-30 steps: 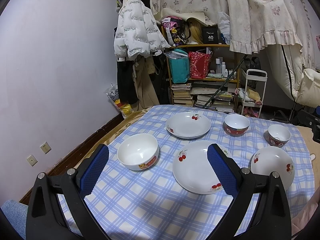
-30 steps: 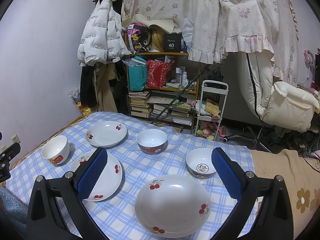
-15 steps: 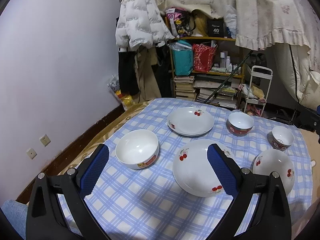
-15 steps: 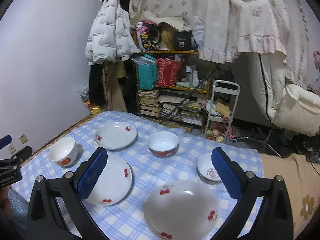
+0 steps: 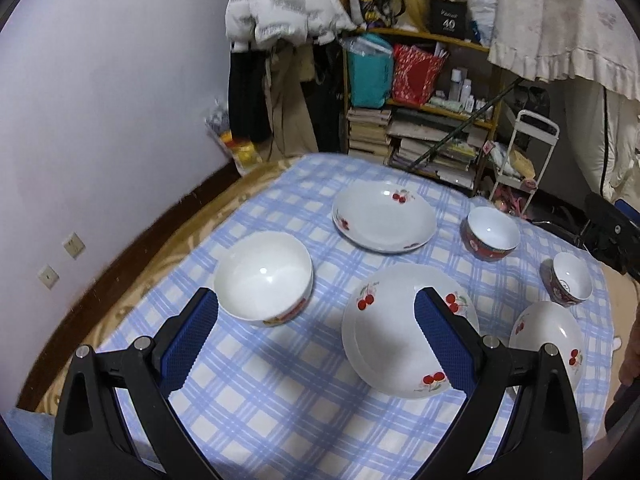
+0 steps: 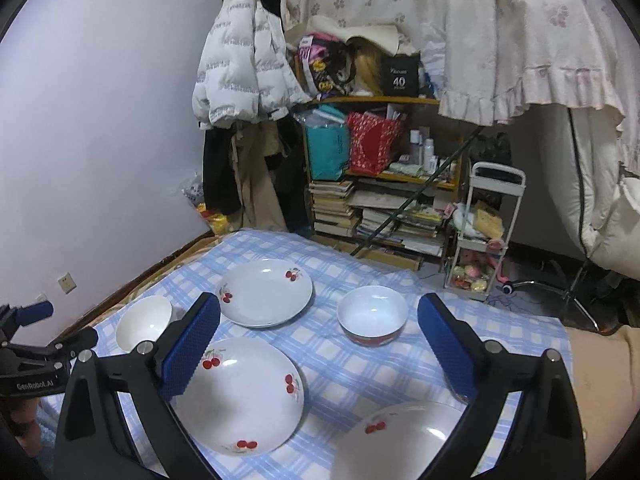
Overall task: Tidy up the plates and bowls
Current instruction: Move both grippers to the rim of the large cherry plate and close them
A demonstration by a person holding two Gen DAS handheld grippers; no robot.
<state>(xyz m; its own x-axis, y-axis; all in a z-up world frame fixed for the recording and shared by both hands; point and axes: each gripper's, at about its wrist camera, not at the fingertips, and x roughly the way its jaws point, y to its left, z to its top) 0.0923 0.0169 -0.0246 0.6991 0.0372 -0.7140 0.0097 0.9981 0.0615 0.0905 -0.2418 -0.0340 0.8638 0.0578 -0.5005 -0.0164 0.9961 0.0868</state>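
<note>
Your left gripper (image 5: pixel 316 312) & right gripper (image 6: pixel 319 314) both spread wide, holding nothing, above the mid plate (image 5: pixel 404 332). White bowl (image 5: pixel 264 278) just left of it. Small bowl (image 5: pixel 570 278) shows in left view only; right view misses it.

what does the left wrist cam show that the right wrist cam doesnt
Only the left wrist view shows the small patterned bowl at the right edge of the table.

Only the right wrist view shows the chair on the right.

Both show the white bowl, the far cherry plate, the middle cherry plate, the near-right cherry plate, the red-sided bowl and the bookshelf.
</note>
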